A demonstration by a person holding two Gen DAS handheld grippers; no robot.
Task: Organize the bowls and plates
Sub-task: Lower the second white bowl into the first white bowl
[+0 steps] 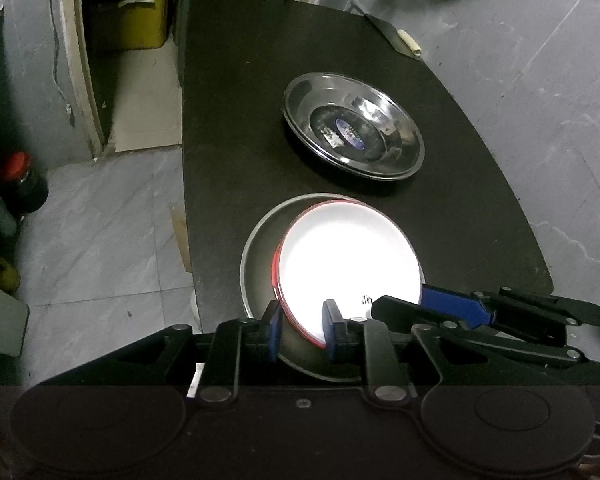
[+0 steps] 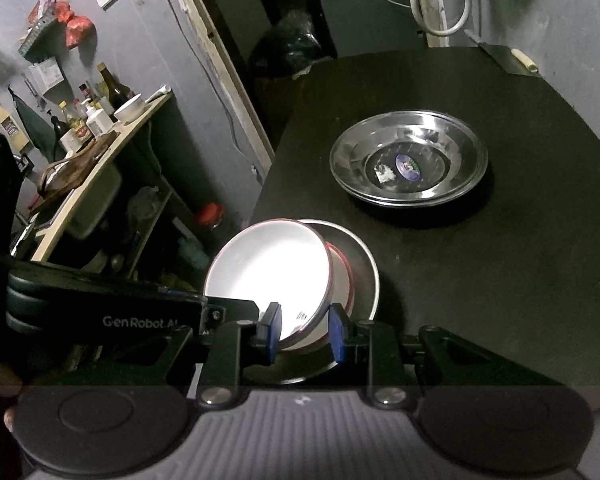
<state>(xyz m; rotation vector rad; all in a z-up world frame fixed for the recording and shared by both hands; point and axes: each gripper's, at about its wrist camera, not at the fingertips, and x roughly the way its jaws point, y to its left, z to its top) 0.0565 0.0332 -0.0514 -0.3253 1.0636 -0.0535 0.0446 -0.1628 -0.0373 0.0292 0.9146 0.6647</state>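
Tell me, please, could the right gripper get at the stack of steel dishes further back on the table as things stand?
Probably not yet: the right gripper is occupied with the white bowl, though the dark table toward the steel dishes lies bare.

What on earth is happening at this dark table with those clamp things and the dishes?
A person is sorting dishes using two hand-held tongs. Both the left tongs and the right tongs are gripping the rim of a white bowl with a red rim, which sits tilted inside a shallow grey metal plate near the edge of the black table. Farther back, a small stack of shiny steel plates sits untouched.
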